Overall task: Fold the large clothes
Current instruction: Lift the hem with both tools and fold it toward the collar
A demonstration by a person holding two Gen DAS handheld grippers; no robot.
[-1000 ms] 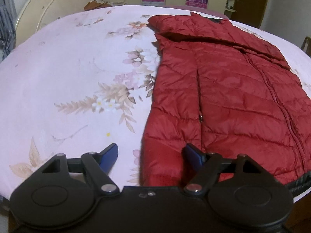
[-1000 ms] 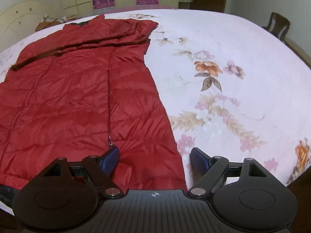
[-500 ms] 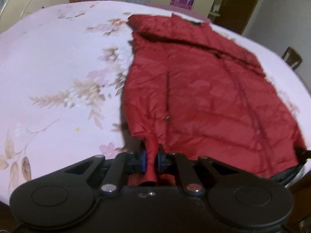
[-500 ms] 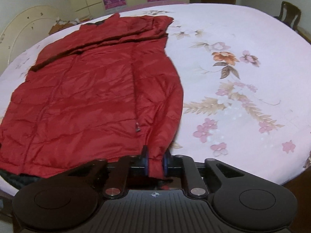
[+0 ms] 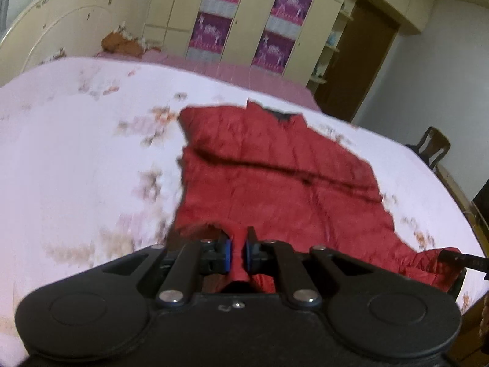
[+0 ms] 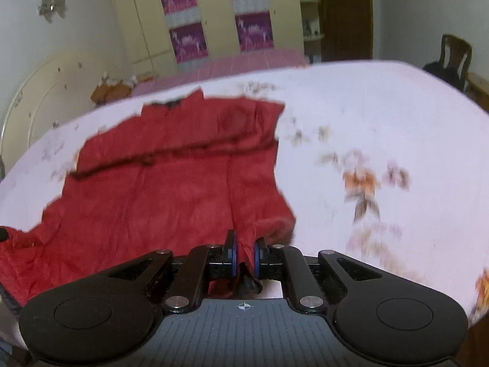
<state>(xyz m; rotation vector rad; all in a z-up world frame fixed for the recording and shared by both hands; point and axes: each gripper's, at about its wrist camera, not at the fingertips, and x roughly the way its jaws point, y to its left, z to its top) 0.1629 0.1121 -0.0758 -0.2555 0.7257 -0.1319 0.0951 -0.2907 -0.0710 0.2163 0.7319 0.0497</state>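
Floral bed [image 5: 76,153]; both claws [image 5: 237,252] [image 6: 244,255] clamped on red jacket [image 5: 275,177] hem.

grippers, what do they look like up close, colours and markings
Both are matte black with two round discs, angled linkage bars and silver pivot bolts. The left gripper has blue pads; the right gripper has blue-rimmed pads and a ribbed grey plate with a small crosshair mark.
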